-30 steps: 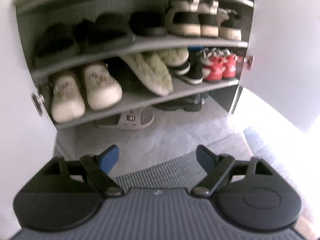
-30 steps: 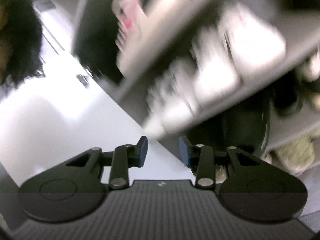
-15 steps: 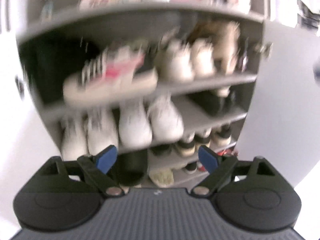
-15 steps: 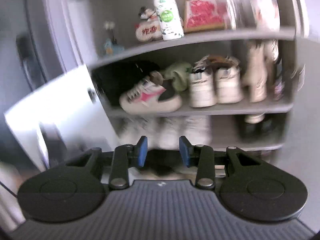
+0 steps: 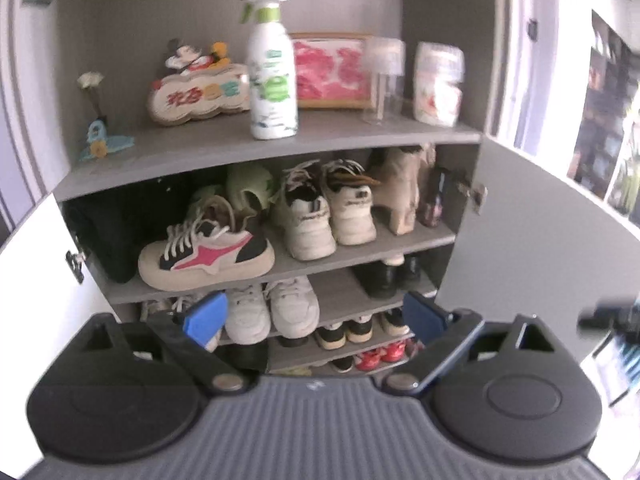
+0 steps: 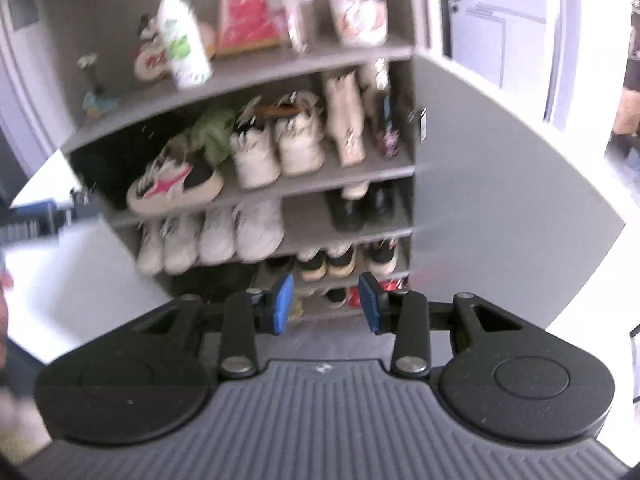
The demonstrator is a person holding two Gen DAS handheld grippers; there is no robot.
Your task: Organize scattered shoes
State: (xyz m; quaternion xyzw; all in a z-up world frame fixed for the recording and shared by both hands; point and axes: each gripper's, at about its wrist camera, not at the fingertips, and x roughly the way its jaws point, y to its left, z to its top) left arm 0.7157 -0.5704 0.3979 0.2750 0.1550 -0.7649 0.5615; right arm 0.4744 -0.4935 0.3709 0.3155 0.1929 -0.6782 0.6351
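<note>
An open grey shoe cabinet point(image 5: 256, 152) fills both views. On its second shelf a cream sneaker with a pink star point(image 5: 206, 258) point(image 6: 174, 188) lies crosswise at the front, beside a cream sneaker pair point(image 5: 320, 216) and beige heeled boots point(image 5: 400, 188). White sneakers point(image 5: 272, 308) point(image 6: 236, 236) and black boots point(image 5: 384, 276) stand one shelf lower. Further shoes fill the bottom shelves. My left gripper point(image 5: 314, 316) is open wide and holds nothing. My right gripper point(image 6: 326, 304) hangs in front of the low shelves, its blue pads a narrow gap apart with nothing between them.
The top shelf holds a white spray bottle point(image 5: 272, 76), a cartoon sign point(image 5: 196, 96), a pink framed picture point(image 5: 332, 68) and a clear container point(image 5: 384, 80). White cabinet doors point(image 5: 532, 224) stand open on both sides. Grey floor point(image 6: 332, 340) lies below the cabinet.
Both views have swung up from the low shelves and floor to the upper shelves. The right view has turned from tilted to upright. The left jaws have spread a little wider.
</note>
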